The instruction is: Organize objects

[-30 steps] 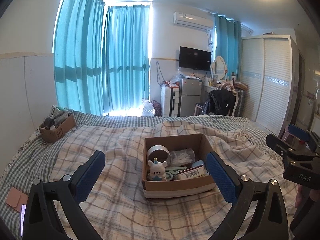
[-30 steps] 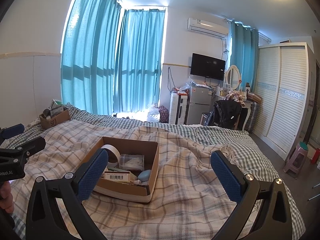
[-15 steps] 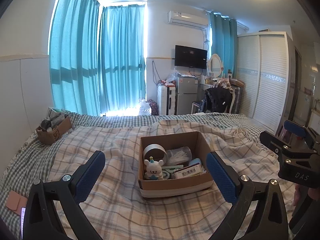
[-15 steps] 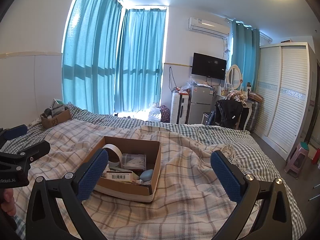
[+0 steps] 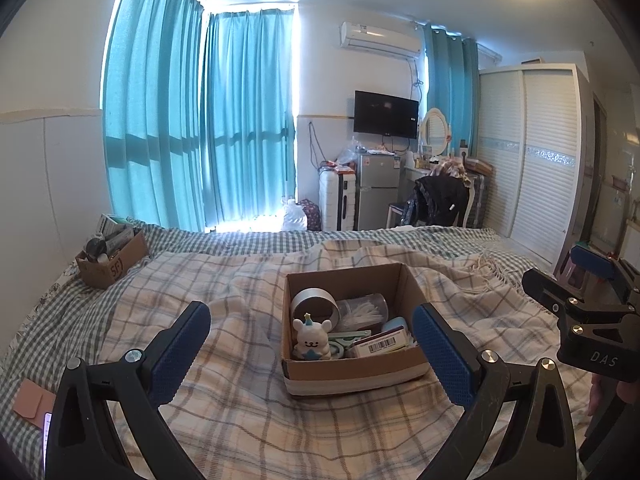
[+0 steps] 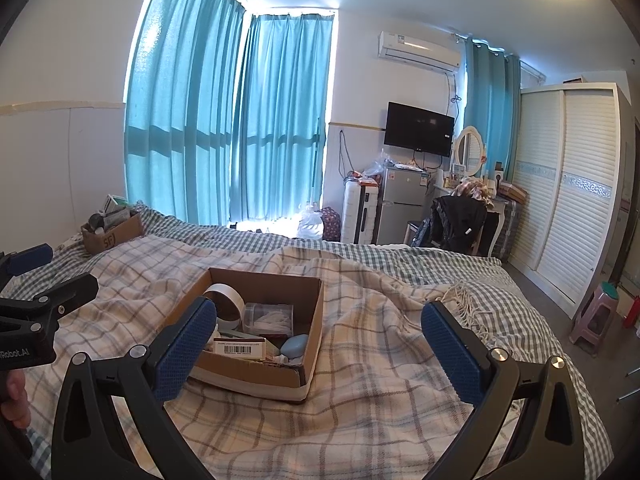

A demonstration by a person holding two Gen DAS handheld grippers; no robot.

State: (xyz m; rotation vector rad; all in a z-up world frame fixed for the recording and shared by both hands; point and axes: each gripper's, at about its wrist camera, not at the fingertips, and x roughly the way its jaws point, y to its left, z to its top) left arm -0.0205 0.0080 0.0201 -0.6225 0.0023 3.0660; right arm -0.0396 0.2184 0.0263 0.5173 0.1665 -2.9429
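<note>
An open cardboard box (image 5: 352,374) sits on a plaid blanket on the bed, and shows in the right wrist view (image 6: 256,372) too. Inside are a white bear figurine (image 5: 310,338), a tape roll (image 5: 314,306), a clear container of white sticks (image 5: 364,310), a barcoded packet (image 5: 382,344) and a light blue case (image 6: 294,346). My left gripper (image 5: 310,354) is open and empty, held above the blanket before the box. My right gripper (image 6: 320,346) is open and empty, to the right of the box.
A second cardboard box (image 5: 110,258) of items sits at the bed's far left by the wall. A brown card (image 5: 30,402) lies at the near left edge. Beyond the bed stand a fridge (image 5: 376,190), suitcase, chair and white wardrobe (image 5: 532,156).
Both grippers have tilted slightly, so the box sits a little lower in view. Both stay open and empty; nothing in the box moved.
</note>
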